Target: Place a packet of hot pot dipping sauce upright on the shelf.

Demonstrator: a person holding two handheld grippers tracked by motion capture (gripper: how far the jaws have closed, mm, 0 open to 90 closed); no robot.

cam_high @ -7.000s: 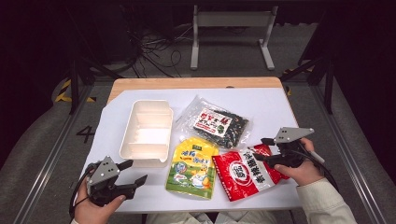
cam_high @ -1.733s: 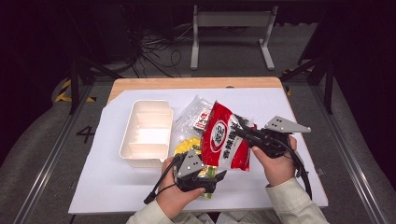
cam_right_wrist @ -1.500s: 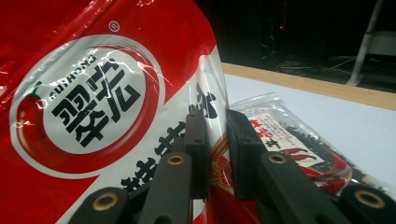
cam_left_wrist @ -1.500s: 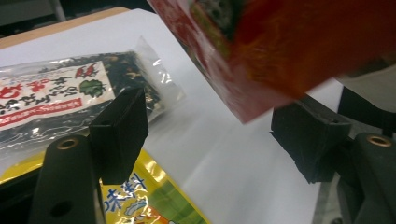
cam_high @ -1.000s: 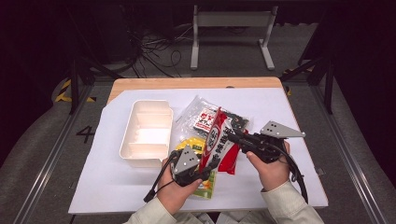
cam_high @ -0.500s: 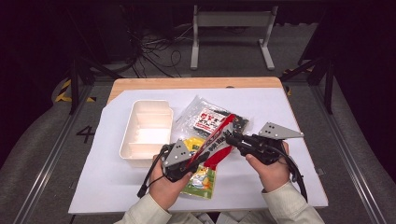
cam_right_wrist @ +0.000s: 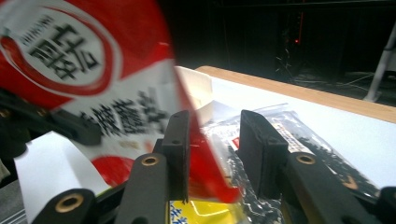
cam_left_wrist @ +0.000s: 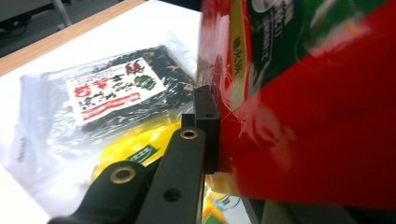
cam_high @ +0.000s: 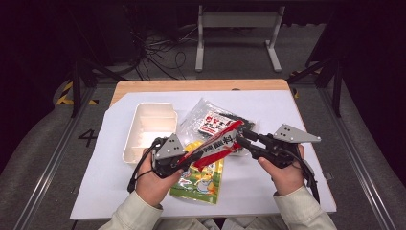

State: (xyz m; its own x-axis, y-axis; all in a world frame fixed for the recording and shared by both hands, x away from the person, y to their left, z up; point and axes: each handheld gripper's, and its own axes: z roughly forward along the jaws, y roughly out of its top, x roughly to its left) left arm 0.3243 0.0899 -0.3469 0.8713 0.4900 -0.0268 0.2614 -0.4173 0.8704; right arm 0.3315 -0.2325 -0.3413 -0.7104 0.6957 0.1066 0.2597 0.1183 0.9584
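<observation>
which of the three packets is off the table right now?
The red packet: it is held in the air between the left gripper and right gripper. The yellow packet and the clear packet of dark contents lie flat.

The blurred red foil snack packet point(cam_left_wrist: 308, 116) runs off the left gripper view's top and right edges, hiding one finger. It overlaps the clear bag of dark seaweed point(cam_high: 210, 120).

You work at a white-topped counter point(cam_high: 287, 110) with a wooden far edge, on a grey floor point(cam_high: 43, 143); beyond it, tangled cables point(cam_high: 158, 48), a grey metal stand point(cam_high: 237, 21), and darkness.
</observation>
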